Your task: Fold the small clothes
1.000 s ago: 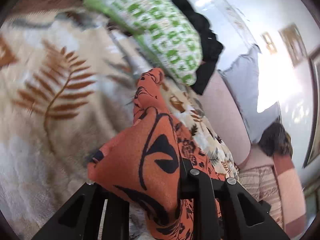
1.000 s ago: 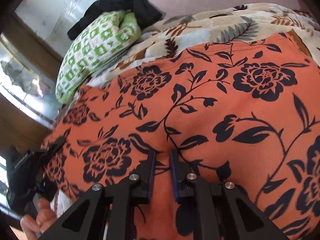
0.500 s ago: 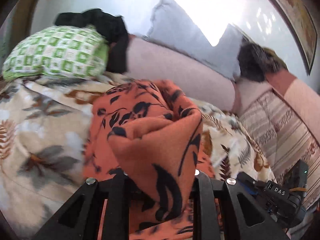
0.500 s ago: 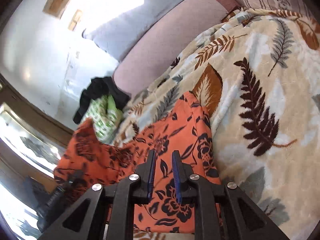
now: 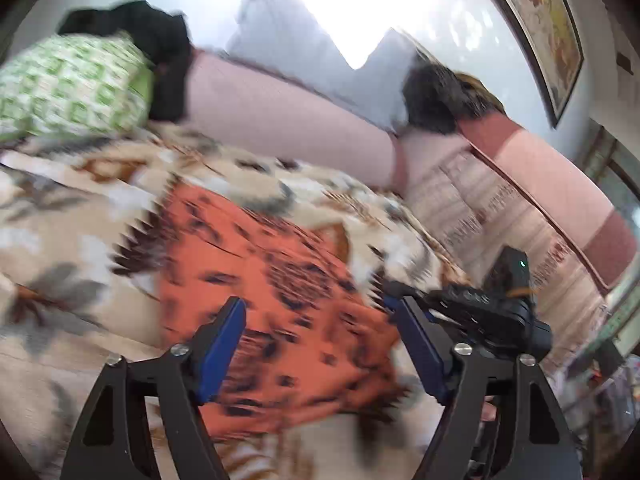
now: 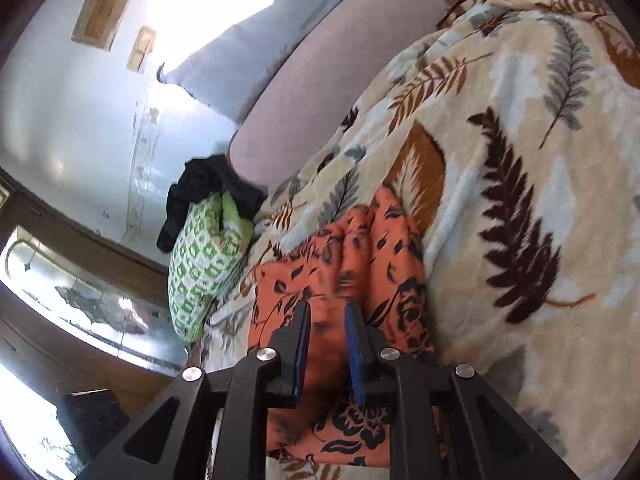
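An orange cloth with a black flower print (image 5: 272, 280) lies folded on the leaf-patterned blanket (image 5: 60, 240). My left gripper (image 5: 320, 344) hovers just above it; its jaws are opening wide, and the blue pads (image 5: 224, 340) touch nothing. In the right wrist view the same orange cloth (image 6: 384, 248) bunches toward my right gripper (image 6: 328, 348). Those jaws stand narrow and are opening, with a fold of the cloth between the pads (image 6: 354, 352). The right tool's black housing (image 5: 500, 312) shows at the cloth's right edge.
A green-and-white checked pillow (image 5: 72, 84) with a black garment (image 5: 160, 48) on it sits at the far left against the pink sofa back (image 5: 280, 120). A grey cushion (image 5: 288, 52) and a dark furry item (image 5: 440, 96) lie behind. Striped fabric (image 5: 500, 216) covers the right.
The left gripper has let go of the orange cloth and spread its jaws; the lifted fold has dropped flat onto the blanket. The right gripper has barely moved, its gap slightly wider.
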Demonstrator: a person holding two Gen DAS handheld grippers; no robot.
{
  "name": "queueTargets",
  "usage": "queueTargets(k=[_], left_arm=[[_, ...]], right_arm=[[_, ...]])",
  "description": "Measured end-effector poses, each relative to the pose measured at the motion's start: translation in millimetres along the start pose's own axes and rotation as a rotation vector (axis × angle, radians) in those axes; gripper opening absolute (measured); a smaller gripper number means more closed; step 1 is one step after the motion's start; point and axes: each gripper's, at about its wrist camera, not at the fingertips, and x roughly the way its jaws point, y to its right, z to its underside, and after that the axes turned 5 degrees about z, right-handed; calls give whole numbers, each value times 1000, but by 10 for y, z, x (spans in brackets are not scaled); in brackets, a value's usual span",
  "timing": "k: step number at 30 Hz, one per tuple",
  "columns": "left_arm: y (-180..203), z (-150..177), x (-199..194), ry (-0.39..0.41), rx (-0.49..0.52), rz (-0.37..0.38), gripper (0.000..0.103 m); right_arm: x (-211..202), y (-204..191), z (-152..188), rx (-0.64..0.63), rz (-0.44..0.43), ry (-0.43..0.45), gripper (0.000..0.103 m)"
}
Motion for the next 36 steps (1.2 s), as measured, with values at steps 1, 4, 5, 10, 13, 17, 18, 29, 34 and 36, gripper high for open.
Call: queueTargets(k=[1,4,5,10,13,17,18,29,34,36], left_arm=[[-134,4,-15,-1,-10,-46,79],[-614,118,100,-52,-128,-102,79],[-744,186,168,-83,-164,-120,79],[-834,324,356,-165,-146,-129,79],[-764,338,449,-192,-113,-121,79],[-664,385,573,-238,-84,-95,79],[-626,391,587,-238,-56,-107,79],[-364,412,570,-242,31,-54,79],[-608,368,607,-282,-116,-42,79],[-616,310,511,-237,-107,-66,79]], right_arm=[[57,-26,39,-3,2,-23,25],[152,-94,133,-41,45,-46,48],[160,-109,149,-51,59,-37,68],[172,-145,165,-79,65,-39,73],[317,-178,273,-111,114,-89,73],[417,-263,392,-198,184,-95,28],[424,-271,406,-209,188,-103,25],[-187,-568,577,-405,391,46,14],[-17,-5,459,-161,343,-159,17],[-182,-130,288,-156,340,-103,17]])
